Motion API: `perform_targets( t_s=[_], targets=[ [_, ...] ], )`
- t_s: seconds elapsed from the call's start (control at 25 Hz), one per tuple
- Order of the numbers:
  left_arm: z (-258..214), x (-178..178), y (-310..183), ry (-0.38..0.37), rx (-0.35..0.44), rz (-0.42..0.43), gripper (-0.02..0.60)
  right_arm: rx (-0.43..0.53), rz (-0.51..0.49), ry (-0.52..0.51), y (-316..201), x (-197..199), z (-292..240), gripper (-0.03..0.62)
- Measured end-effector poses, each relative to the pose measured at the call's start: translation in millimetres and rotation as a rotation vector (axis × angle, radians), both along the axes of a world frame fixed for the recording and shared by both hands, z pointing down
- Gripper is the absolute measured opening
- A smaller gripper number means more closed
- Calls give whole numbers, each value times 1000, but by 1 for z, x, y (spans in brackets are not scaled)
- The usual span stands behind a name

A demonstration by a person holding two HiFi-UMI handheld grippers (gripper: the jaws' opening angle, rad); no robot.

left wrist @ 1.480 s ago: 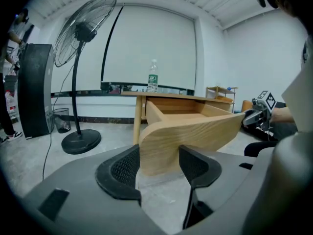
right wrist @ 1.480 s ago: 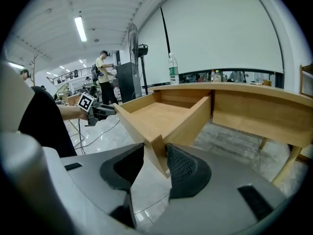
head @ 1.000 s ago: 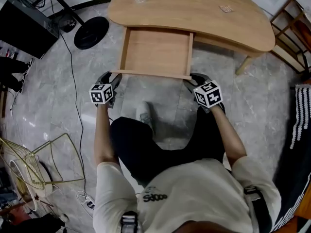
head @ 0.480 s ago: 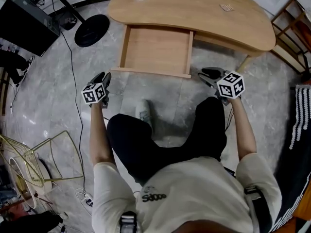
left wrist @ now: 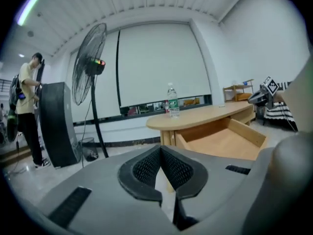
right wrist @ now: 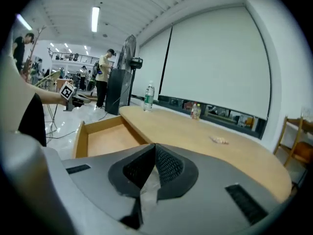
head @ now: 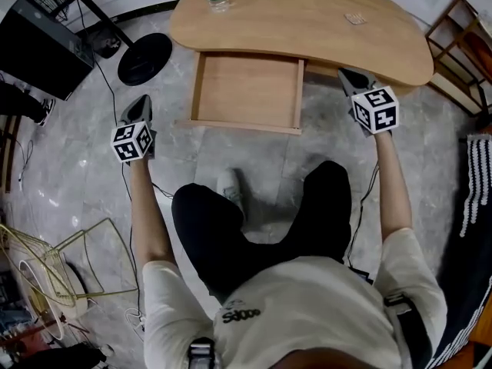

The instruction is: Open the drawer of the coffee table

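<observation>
**Drawer standing open, both tongs pressed together and empty**

In the head view, the drawer (head: pixel 246 91) is standing pulled out from under the wooden coffee table (head: pixel 323 21), toward my knees, and nothing is lying inside. I am holding my left gripper (head: pixel 141 104) over the floor at its left. My right gripper (head: pixel 350 77) is hanging beside its right corner, near the table edge. Neither is touching the wood, I think because the pull is finished.

In the left gripper view, the jaws are pressing together on nothing. The open drawer (left wrist: pixel 220 143) is showing behind them, below the water bottle (left wrist: pixel 172 102).

In the right gripper view, the jaws are also meeting with nothing between them, pointing over the table top.
</observation>
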State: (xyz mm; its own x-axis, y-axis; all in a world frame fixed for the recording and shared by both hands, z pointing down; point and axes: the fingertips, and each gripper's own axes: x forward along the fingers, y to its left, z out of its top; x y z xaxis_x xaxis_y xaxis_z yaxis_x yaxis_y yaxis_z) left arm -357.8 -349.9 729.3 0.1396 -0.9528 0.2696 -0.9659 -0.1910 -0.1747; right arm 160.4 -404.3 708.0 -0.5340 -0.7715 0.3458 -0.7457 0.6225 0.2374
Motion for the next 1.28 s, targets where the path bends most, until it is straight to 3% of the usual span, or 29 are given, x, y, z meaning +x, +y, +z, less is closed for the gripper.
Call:
perform_targets(
  t_s=[0.16, 0.28, 0.52, 0.68, 0.88, 1.04, 1.28],
  targets=[
    [-47, 3, -36, -43, 69, 29, 18, 110, 0, 39, -30, -20, -43, 6],
    [-85, 13, -75, -64, 106, 89, 18, 165, 60, 29, -50, -26, -81, 6],
    [-169, 17, -128, -136, 120, 152, 18, 194, 96, -31, -83, -49, -179, 5],
    [-254, 30, -147, -203, 133, 205, 18, 215, 90, -51, -106, -67, -265, 5],
    [-349, 57, -149, -157, 137, 242, 18, 156, 120, -108, -103, -85, -341, 5],
    [-421, 74, -127, -59, 136, 235, 18, 83, 87, -115, -89, -95, -405, 5],
    [-546, 88, -76, -36, 166, 204, 18, 110, 21, -79, -43, -93, -535, 5]
  ],
)
